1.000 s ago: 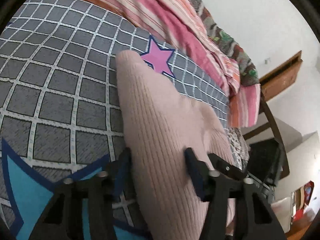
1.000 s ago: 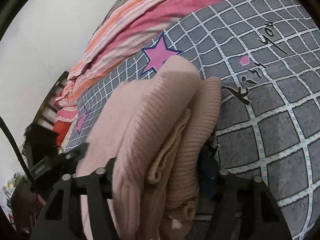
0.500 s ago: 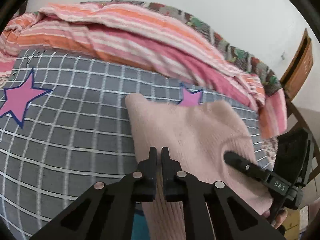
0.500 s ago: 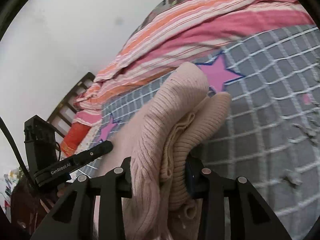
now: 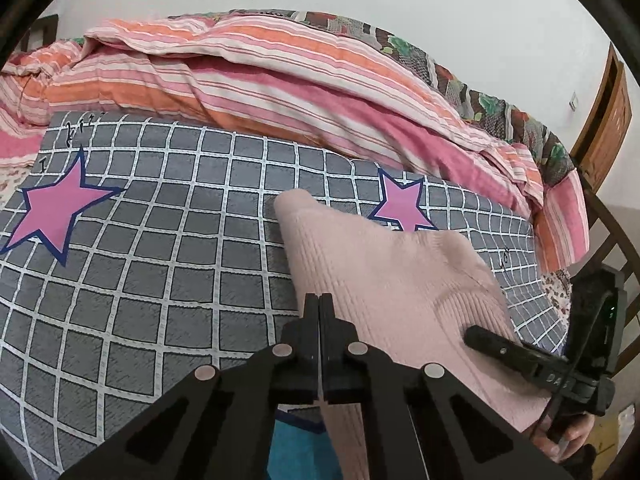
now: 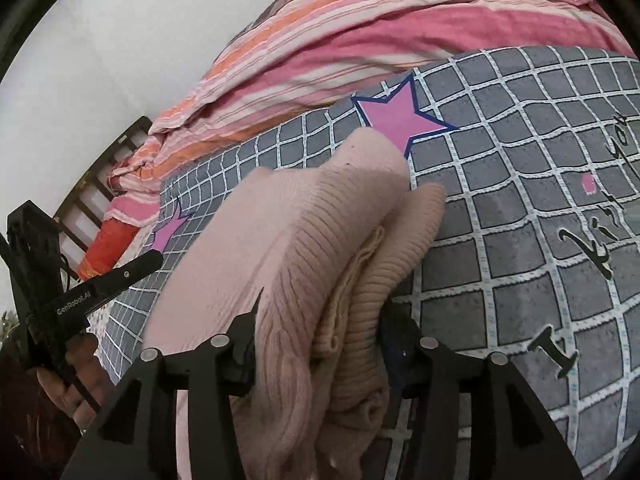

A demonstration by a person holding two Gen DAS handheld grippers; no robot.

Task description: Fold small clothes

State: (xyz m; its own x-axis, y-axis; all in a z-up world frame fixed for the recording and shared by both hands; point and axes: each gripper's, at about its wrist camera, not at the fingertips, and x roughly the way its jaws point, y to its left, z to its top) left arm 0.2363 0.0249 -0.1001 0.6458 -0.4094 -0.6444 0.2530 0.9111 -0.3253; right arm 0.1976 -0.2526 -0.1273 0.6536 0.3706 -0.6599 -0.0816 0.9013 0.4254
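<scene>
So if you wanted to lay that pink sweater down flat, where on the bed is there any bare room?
The widest free patch is the grey checked sheet left of the pink sweater, between the two pink stars and short of the striped quilt. In the right wrist view, more bare sheet lies right of the sweater, around the black lettering. The back edge is crowded with the heaped quilt.

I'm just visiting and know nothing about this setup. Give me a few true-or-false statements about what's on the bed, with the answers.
1. The sweater is blue. False: it is pale pink.
2. The grey checked bedcover bears a pink star. True.
3. The left tongs stand wide open. False: they are shut, with nothing seen between them.
4. A striped quilt lies bunched beyond the sweater. True.
</scene>
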